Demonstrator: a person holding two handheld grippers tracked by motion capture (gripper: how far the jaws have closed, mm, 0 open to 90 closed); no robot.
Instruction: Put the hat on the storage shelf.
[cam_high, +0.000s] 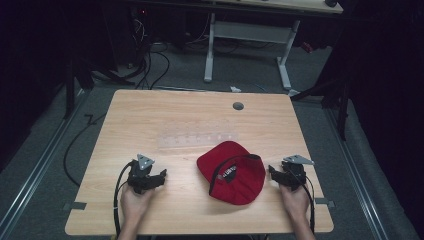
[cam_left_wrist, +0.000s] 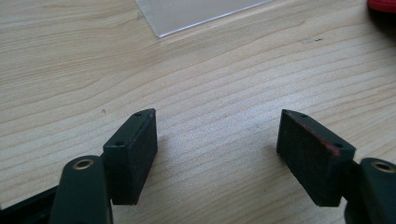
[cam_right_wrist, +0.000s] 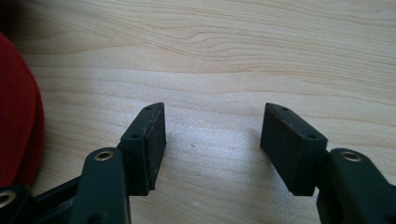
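A red baseball cap (cam_high: 231, 171) lies upside down on the wooden table (cam_high: 165, 115), its dark inner band and a label showing. My left gripper (cam_high: 161, 176) rests on the table to the cap's left, a hand's width away, open with bare wood between its pads (cam_left_wrist: 135, 149). My right gripper (cam_high: 272, 171) rests just right of the cap, also open and holding nothing (cam_right_wrist: 212, 140). The cap's red edge (cam_right_wrist: 18, 116) shows at the left of the right gripper view and its corner (cam_left_wrist: 383, 4) at the top right of the left gripper view.
A clear plastic strip (cam_high: 197, 139) lies flat on the table just beyond the cap; its corner (cam_left_wrist: 196, 14) shows ahead of the left jaws. A round grey grommet (cam_high: 238, 106) sits near the far edge. Cables and another desk's legs (cam_high: 247, 50) stand on the floor beyond.
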